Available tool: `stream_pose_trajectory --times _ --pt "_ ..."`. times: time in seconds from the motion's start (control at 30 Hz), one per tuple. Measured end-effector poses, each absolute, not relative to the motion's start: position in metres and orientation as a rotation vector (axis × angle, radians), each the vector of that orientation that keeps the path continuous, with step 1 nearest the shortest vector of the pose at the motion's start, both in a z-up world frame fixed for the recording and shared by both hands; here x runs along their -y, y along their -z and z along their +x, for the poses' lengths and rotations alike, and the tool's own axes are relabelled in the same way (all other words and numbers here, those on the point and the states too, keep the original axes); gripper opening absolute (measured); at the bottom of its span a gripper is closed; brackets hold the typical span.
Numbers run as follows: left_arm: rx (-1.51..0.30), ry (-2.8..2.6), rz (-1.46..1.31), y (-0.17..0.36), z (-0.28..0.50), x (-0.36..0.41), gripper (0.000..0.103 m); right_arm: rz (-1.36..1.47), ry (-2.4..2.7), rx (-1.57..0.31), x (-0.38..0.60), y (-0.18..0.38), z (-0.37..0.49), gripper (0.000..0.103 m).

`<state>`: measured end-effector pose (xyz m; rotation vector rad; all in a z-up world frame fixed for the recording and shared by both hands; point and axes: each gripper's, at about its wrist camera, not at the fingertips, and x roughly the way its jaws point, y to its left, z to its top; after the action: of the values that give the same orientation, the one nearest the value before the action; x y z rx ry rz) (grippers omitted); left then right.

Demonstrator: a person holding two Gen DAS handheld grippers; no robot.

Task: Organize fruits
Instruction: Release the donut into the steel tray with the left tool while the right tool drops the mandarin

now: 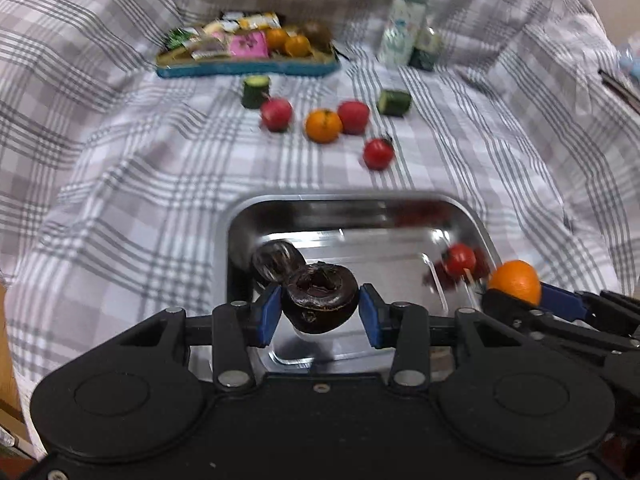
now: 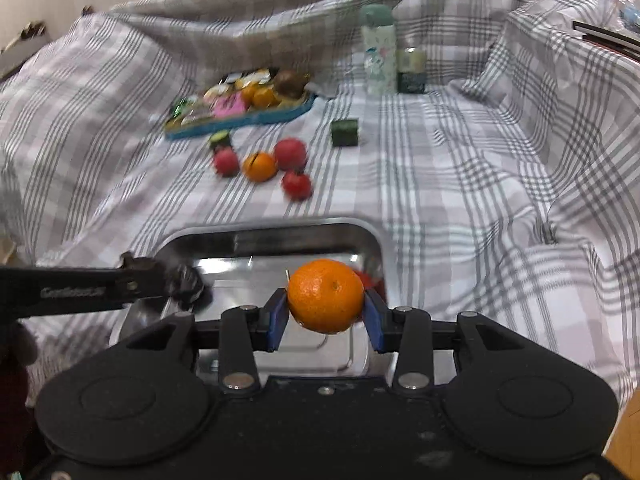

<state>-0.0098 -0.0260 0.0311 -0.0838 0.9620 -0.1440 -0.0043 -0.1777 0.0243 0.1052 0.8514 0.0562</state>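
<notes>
While clamped, mangosteen (image 1: 322,300) lies flat, open top up.

This looks like a room in a home. A soft checked cloth (image 1: 120,160) in grey and white covers the whole top and bunches up in folds at the back, like a bed sheet or a table cover. Fruit lies loose on it. A blue tray (image 1: 248,67) holds small snack packets (image 1: 248,45) and more fruit. A drink bottle with a green cap (image 2: 378,50) stands near a little jar (image 2: 412,70). A shiny metal tray (image 1: 240,232) sits in front.
</notes>
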Motion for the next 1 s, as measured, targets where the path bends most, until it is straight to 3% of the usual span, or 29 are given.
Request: stream_pose_trajectory --times 0.67,1.0 --pt "-1.036 0.156 -0.078 -0.017 -0.014 0.032 0.05 0.118 -0.096 -0.966 0.173 0.002 0.001 0.043" --pt "-1.0 0.161 -0.078 -0.022 -0.017 0.031 0.05 0.105 -0.111 -0.93 0.171 0.0 0.0 0.044"
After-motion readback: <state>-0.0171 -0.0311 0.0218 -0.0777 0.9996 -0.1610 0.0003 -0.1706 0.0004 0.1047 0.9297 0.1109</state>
